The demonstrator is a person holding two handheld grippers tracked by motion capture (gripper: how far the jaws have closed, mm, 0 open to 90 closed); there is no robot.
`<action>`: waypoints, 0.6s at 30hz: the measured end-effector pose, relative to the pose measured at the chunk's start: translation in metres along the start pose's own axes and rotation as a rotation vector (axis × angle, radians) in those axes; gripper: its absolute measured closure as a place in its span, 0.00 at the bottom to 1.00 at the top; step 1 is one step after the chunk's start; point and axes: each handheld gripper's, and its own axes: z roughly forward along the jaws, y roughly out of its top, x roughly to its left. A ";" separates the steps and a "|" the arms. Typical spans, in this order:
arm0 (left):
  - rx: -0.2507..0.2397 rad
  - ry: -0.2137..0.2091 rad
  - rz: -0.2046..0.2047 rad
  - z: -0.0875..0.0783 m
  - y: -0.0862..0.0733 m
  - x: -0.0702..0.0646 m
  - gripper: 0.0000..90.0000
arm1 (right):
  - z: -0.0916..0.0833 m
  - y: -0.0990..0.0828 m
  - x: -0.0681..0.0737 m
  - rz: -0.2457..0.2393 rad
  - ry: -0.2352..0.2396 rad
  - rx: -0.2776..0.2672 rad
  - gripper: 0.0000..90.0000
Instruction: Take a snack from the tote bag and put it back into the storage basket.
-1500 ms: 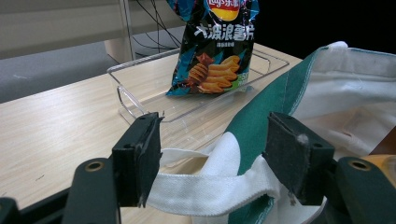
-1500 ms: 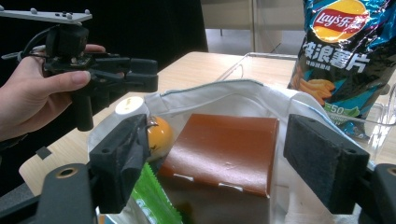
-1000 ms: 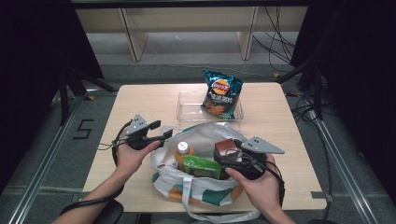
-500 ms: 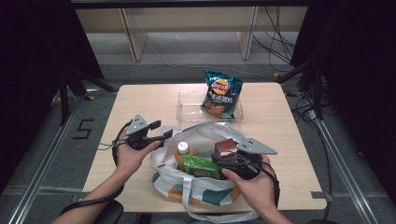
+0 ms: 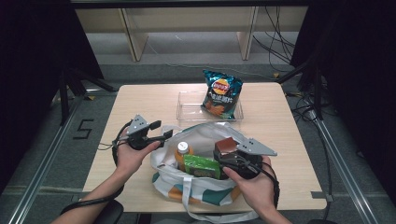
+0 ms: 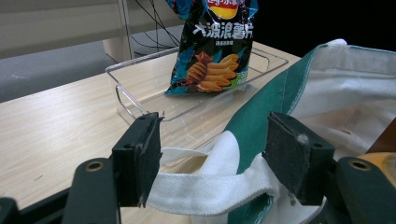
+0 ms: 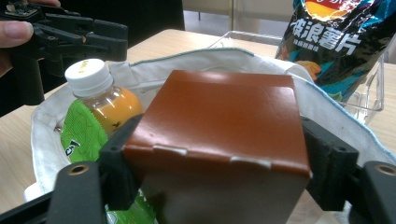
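A white and green tote bag (image 5: 205, 128) stands at the table's near edge. Inside it are a brown box (image 5: 226, 145), an orange-juice bottle (image 5: 182, 151) with a white cap and a green packet (image 5: 201, 165). My right gripper (image 5: 226, 155) reaches into the bag. Its jaws have just been closing, and the pads now press both sides of the brown box (image 7: 224, 112). My left gripper (image 5: 166, 134) sits at the bag's left rim. It is open, and the bag's white strap (image 6: 205, 191) runs loosely between its pads (image 6: 140, 154).
A clear plastic tray (image 5: 187, 109) sits at the table's far middle, with a blue bag of crisps (image 5: 222, 93) propped in it. Bare wood lies left and right of the tote. A wooden shelf frame and cables are on the floor beyond the table.
The right gripper has edged slightly left onto the brown box. The left hand and the bag's contents have kept still.
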 end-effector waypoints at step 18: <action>-0.005 0.001 0.002 -0.001 0.000 0.000 0.40 | -0.011 0.010 -0.008 0.004 0.011 -0.051 0.43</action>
